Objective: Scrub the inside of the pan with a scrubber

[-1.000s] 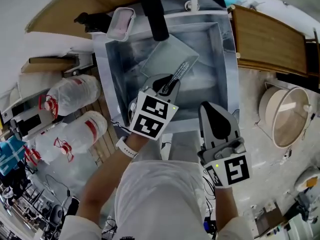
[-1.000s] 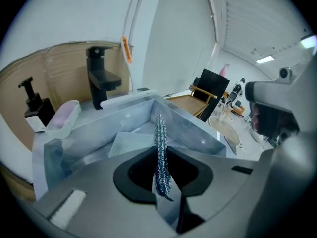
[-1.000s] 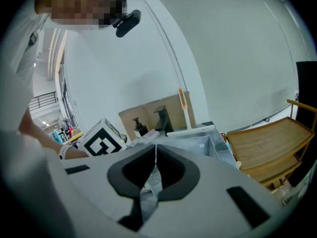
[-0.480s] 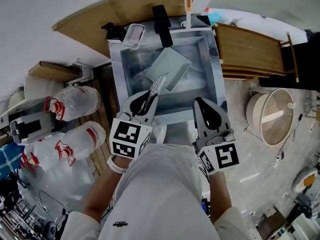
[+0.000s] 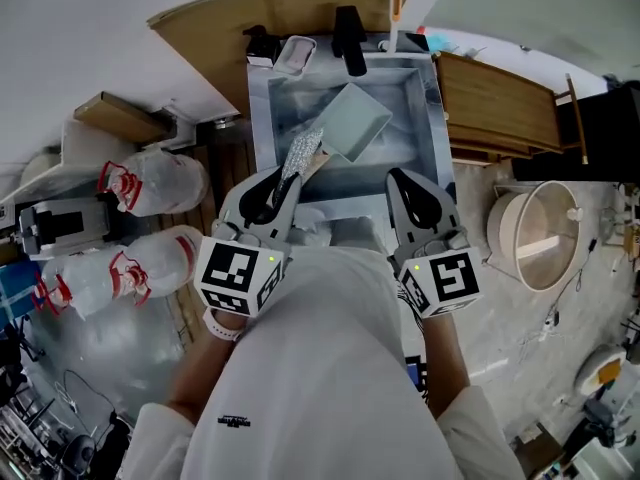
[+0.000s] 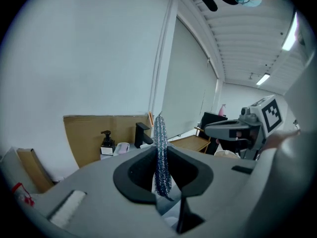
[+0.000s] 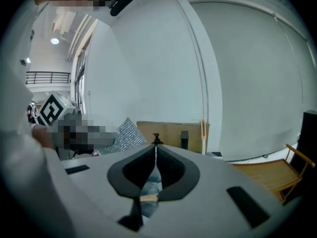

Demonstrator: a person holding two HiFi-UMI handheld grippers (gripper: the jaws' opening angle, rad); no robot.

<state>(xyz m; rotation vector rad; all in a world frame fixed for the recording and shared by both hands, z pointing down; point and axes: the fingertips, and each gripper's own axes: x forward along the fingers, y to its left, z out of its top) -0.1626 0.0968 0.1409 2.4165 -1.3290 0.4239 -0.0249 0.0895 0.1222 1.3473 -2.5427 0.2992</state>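
Note:
A pale grey rectangular pan (image 5: pixel 357 120) lies tilted in the steel sink (image 5: pixel 430 118). My left gripper (image 5: pixel 286 176) hovers over the sink's near left edge, short of the pan, and is shut on a silvery mesh scrubber (image 5: pixel 301 152). In the left gripper view the scrubber (image 6: pixel 159 148) stands up between the closed jaws of the left gripper (image 6: pixel 159 158). My right gripper (image 5: pixel 408 190) is held over the sink's near right edge, shut with nothing in it. Its own view shows the right gripper (image 7: pixel 155 151) with jaws pressed together, and the scrubber (image 7: pixel 127 135) off to the left.
A black tap (image 5: pixel 348 38), a soap bottle (image 5: pixel 258 42) and a soap dish (image 5: pixel 297 54) line the sink's far edge. A wooden counter (image 5: pixel 500 98) lies to the right, with a round tub (image 5: pixel 540 230) below it. Knotted plastic bags (image 5: pixel 150 183) sit at the left.
Both grippers have drawn back toward the person. The left one has carried the scrubber off the pan to the sink's near edge. The right gripper stays shut.

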